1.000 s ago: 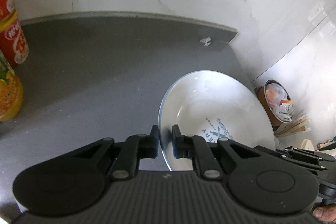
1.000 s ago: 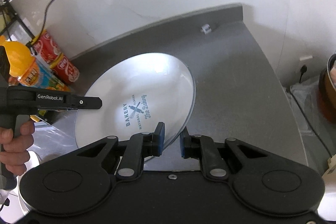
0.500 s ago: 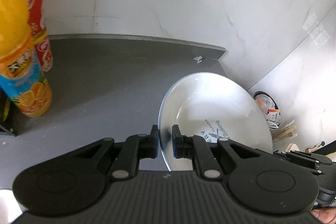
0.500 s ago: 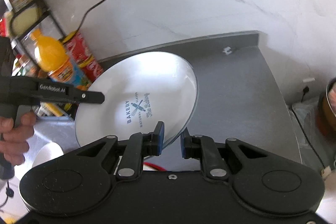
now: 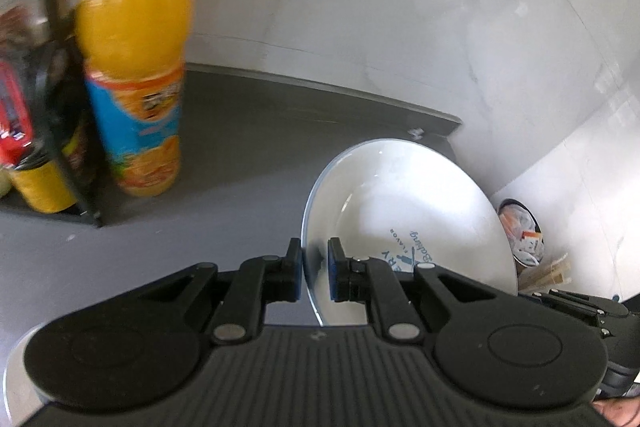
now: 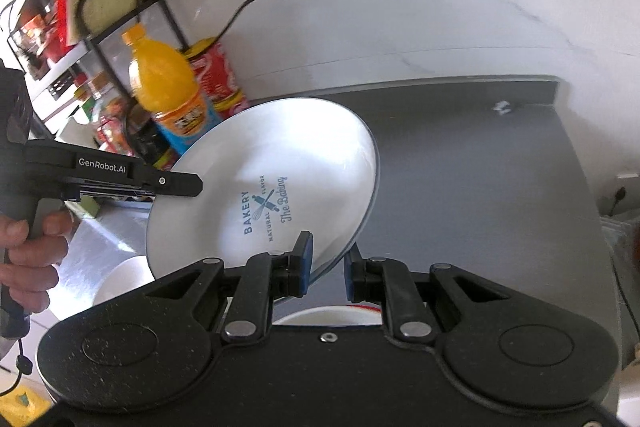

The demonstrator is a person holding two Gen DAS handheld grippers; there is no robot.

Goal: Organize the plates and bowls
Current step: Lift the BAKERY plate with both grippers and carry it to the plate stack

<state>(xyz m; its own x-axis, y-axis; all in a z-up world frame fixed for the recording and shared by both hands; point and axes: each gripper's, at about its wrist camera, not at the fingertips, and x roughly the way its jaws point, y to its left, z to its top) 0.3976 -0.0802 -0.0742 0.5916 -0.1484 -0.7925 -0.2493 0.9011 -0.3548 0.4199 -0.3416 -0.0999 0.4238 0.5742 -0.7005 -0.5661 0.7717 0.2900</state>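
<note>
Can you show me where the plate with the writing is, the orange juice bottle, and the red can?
plate [image 6: 280, 155]: right wrist view, on its white face above the writing.
orange juice bottle [image 5: 132, 39]: left wrist view, on its orange body.
red can [image 6: 216, 75]: right wrist view, on its red side.

The plate [image 6: 272, 187] hangs tilted above the counter [image 6: 460, 167], bottle [image 6: 168, 87] and rack [image 6: 100, 11] behind-left
</note>
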